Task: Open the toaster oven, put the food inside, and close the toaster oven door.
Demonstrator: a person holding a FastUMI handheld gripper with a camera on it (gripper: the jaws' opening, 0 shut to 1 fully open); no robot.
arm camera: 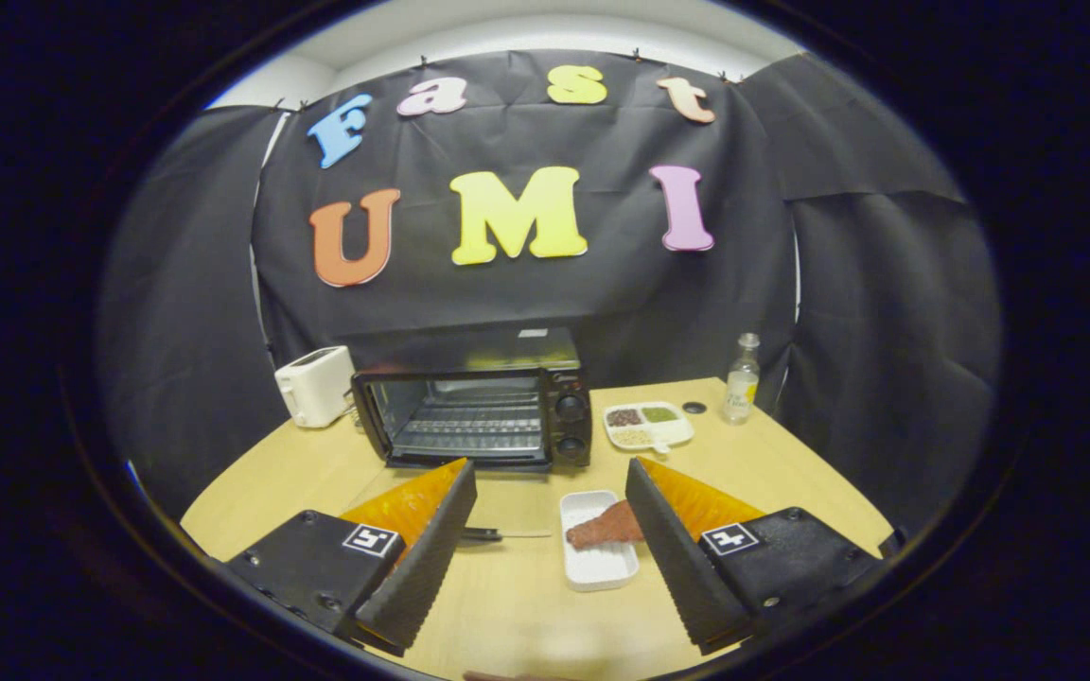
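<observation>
The gripper (550, 549) hovers above the wooden table (507, 605), pointed forward and slightly down toward the toaster oven (479, 402). Its two fingers (417, 558) are spread wide apart and hold nothing; neither one touches any object.

Between the fingers, closer to the right one, sits a small white rectangular tray (597, 558) with a reddish-brown slab of food (606, 528) lying across its far end. The right finger's inner edge overlaps the end of the food in the view, though it looks to be above it rather than pressing on it. Just beside the left finger's tip lies what may be a knife (502, 534), a dark handle with a thin pale blade; it is too small to be sure.

Beyond the fingers the toaster oven stands on the table with its glass door closed, the wire rack visible inside and two knobs on its right side. To its left is a white toaster (316, 385). To its right lie a divided white dish (649, 426) holding three small heaps, a small dark round object (694, 408), and a clear bottle (742, 380) standing upright near the table's far edge.
</observation>
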